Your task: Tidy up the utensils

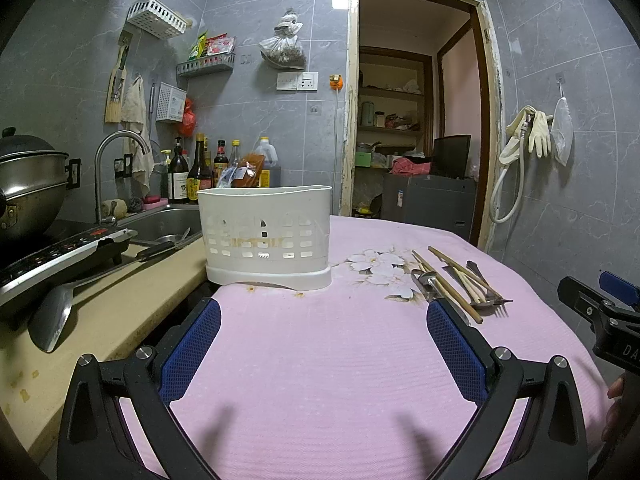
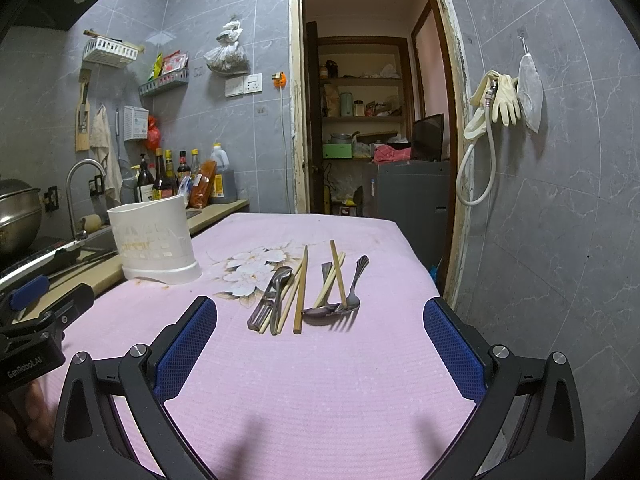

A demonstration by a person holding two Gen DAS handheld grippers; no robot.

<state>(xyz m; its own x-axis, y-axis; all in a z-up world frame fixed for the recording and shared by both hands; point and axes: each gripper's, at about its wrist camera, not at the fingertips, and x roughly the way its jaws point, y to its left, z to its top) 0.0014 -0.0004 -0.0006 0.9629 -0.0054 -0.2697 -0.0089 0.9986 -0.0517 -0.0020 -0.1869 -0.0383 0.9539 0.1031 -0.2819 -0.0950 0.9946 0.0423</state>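
A white perforated utensil holder (image 1: 266,236) (image 2: 154,240) stands upright at the far left of the pink tablecloth (image 1: 320,360) (image 2: 320,380). A loose heap of utensils (image 1: 456,284) (image 2: 308,296) lies to its right: wooden chopsticks (image 2: 301,292), metal spoons (image 2: 278,292) and a fork (image 2: 352,292). My left gripper (image 1: 324,320) hovers open over bare cloth, in front of the holder. My right gripper (image 2: 320,320) is open too, just short of the utensils' near ends, with nothing between its fingers. The right gripper's body (image 1: 600,316) shows at the left wrist view's right edge.
Left of the table runs a beige counter (image 1: 120,312) with a ladle (image 1: 52,320), a sink (image 1: 168,224) with a tap, a stove and a steel pot (image 1: 28,184). Sauce bottles (image 1: 192,172) stand behind the holder. An open doorway (image 2: 368,120) lies beyond the table.
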